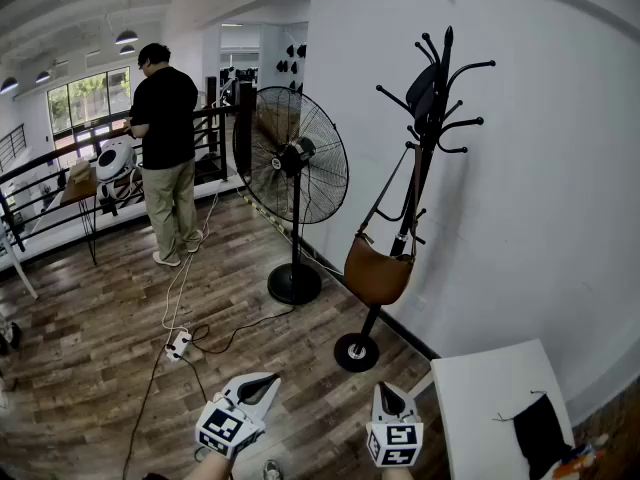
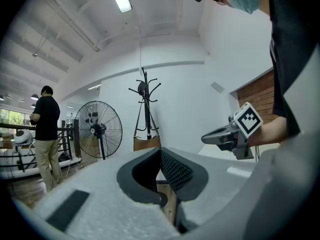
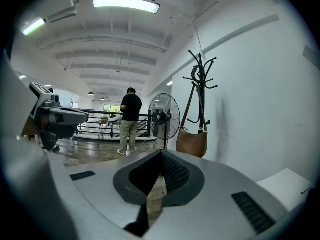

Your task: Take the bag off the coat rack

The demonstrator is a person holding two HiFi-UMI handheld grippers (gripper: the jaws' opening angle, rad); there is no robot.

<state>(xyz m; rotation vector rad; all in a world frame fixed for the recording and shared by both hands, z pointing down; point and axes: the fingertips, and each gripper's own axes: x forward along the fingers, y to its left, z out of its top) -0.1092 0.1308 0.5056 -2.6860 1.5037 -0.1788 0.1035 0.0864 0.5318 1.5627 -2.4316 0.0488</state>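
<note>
A brown leather bag [image 1: 378, 271] hangs by its long strap from a black coat rack [image 1: 430, 108] that stands against the white wall. The same bag [image 2: 146, 143] shows far off in the left gripper view, and the bag [image 3: 192, 142] hangs on the rack [image 3: 200, 79] in the right gripper view. My left gripper [image 1: 268, 380] and right gripper [image 1: 386, 391] are low at the bottom of the head view, well short of the rack. Both are shut with nothing between the jaws.
A large black standing fan [image 1: 292, 168] stands left of the rack, its cable and a power strip [image 1: 178, 344] on the wood floor. A person in black [image 1: 168, 148] stands at a railing far left. A white table [image 1: 500, 398] with a dark item sits bottom right.
</note>
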